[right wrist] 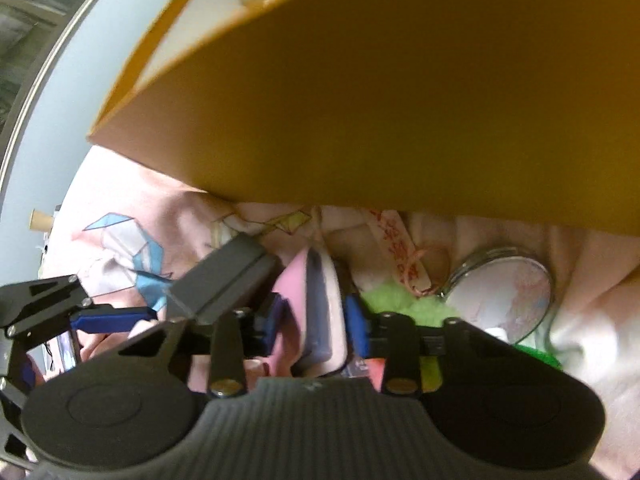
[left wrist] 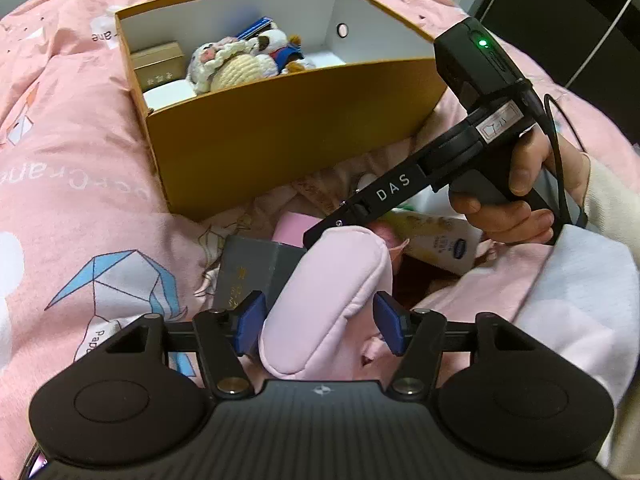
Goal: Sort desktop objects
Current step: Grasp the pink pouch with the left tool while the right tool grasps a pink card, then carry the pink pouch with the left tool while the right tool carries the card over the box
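Pink bedding printed with folded-paper cranes [left wrist: 120, 280] covers the surface, and everything sits around the mustard-yellow cardboard box with white inner walls [left wrist: 280, 136], my landmark.

My left tool [left wrist: 320, 320] stands wide, its blue pads either side of a padded pale-pink fabric pouch [left wrist: 332, 280] lying just in front of the box. I cannot tell whether the pads press it; I judge they do not yet grip.

My right tool [right wrist: 310, 326] stands narrower, pads flanking a flat pink thing with a grey-blue face [right wrist: 316, 308], also in front of the box. Whether the pads bite, the blur hides.

To do this step well, I would set each pair of pads square across the middle of its thing, close firmly, and lift clear of the box's front wall before tipping in. Both tools work close together, so I would move one at a time.

Only the left view looks into the box: a cream crocheted doll [left wrist: 236, 64] and a small tan carton [left wrist: 158, 64] already lie inside. Only the right view shows a round silver-rimmed mirror [right wrist: 504, 292] and green fluff [right wrist: 400, 300] before the box, still unsorted.
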Demonstrator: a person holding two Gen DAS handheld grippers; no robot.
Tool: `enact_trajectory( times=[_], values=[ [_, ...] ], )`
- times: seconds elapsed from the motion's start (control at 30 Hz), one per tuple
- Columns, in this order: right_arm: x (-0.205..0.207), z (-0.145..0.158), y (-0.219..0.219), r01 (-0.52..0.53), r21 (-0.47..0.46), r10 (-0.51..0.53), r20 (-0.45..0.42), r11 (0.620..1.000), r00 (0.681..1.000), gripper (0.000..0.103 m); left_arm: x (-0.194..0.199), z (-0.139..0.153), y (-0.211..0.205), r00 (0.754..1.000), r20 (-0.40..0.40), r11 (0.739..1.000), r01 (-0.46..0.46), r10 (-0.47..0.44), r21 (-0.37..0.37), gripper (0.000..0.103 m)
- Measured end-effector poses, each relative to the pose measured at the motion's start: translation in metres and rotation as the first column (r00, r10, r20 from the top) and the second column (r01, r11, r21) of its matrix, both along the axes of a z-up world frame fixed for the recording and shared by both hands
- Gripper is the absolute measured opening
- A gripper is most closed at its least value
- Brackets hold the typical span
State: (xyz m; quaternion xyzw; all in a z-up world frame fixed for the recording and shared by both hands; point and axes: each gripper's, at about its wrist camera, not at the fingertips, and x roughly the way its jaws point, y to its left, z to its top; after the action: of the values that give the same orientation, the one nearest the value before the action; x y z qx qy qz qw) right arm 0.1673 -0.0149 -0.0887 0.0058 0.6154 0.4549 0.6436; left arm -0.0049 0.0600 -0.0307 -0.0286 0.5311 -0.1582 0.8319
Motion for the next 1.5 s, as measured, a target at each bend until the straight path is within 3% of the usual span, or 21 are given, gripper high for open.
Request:
enact_trajectory(
  times=[0.2,0.43,0.5,0.77,1.0,1.23,1.4,1.5],
  values=[
    [-0.016,0.014,0.007,-0.082,0.032,0.080,0.057,0.996,0.995,0.030,0.004,-0.004,0.000,0.999,-0.030,1.000,0.015,-0.015,-0.004,0.068],
    [-0.009,-0.006,0.006,-0.019,0.058,0.023,-0.068,0.998,0.997,0.030,0.009,-0.012,-0.002,0.999,-0.046,1.000,-0.020,0.020,-0.004,0.066],
    [-0.012,-0.006,0.005,-0.009,0.057,0.013,-0.071,0.998,0.997,0.022,0.007,-0.010,0.000,0.998,-0.050,0.999,-0.048,0.048,-0.002,0.058],
    [-0.037,0.042,-0.009,-0.023,0.118,0.014,0.080,0.993,0.997,0.015,-0.008,0.013,0.004,0.993,-0.023,0.990,-0.119,0.117,-0.082,0.048],
    [-0.048,0.099,-0.037,0.003,0.130,-0.039,0.280,0.992,0.959,0.015,-0.012,0.055,0.007,0.988,0.069,0.985,-0.130,0.138,-0.116,0.042],
    [-0.023,0.136,-0.075,0.072,0.211,-0.144,0.347,0.975,0.927,0.015,-0.016,0.101,0.032,0.946,0.188,0.957,-0.233,0.264,-0.175,0.041],
    [-0.027,0.179,-0.089,0.101,0.301,-0.227,0.421,0.948,0.878,0.015,-0.003,0.138,0.047,0.879,0.300,0.924,-0.314,0.370,-0.219,0.041],
    [-0.024,0.202,-0.095,0.126,0.363,-0.293,0.451,0.923,0.843,0.015,0.015,0.152,0.050,0.853,0.352,0.920,-0.323,0.385,-0.223,0.041]
  ],
)
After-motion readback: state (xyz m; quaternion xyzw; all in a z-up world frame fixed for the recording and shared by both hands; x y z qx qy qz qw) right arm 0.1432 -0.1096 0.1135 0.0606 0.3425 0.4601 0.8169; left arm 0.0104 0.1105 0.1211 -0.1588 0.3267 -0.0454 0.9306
